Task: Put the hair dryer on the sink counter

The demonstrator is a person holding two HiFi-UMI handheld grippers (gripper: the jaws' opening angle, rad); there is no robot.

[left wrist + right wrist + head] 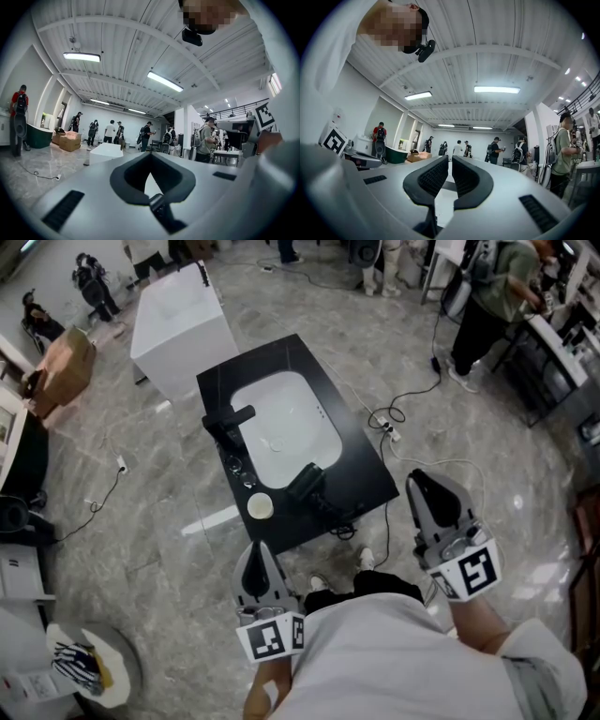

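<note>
Hands in the foreground each carry a hand-held gripper, held level in front of a person in a white shirt (375, 643). The left hand-held gripper (260, 554) has its jaws together at the tips, with nothing between them. The right hand-held gripper (427, 482) has its ribbed pads drawn together to a thin slit and is also empty. Both hang over the grey marble floor (141, 493), apart from the surface ahead, the right one off to the side of its near right corner. The toes of two shoes (366, 561) show just below.

Next comes the black sink surface (370, 474), set at a slant, with a white basin (281, 427) sunk into it. The hair dryer (309, 482), black, lies on this surface at the basin's near right corner, and its cord (342, 515) loops along the near edge. Just to its left stands a small cream round cup (260, 506). A black faucet (228, 420) stands on the left rim and reaches over the basin.

Past the right side a power strip (386, 431) lies on the floor with a cable trailing away. Beyond the far corner of the surface stands a white block (178, 320), and a brown cardboard box (66, 362) sits further left. Several people stand at workbenches along the far right edge of the room.
</note>
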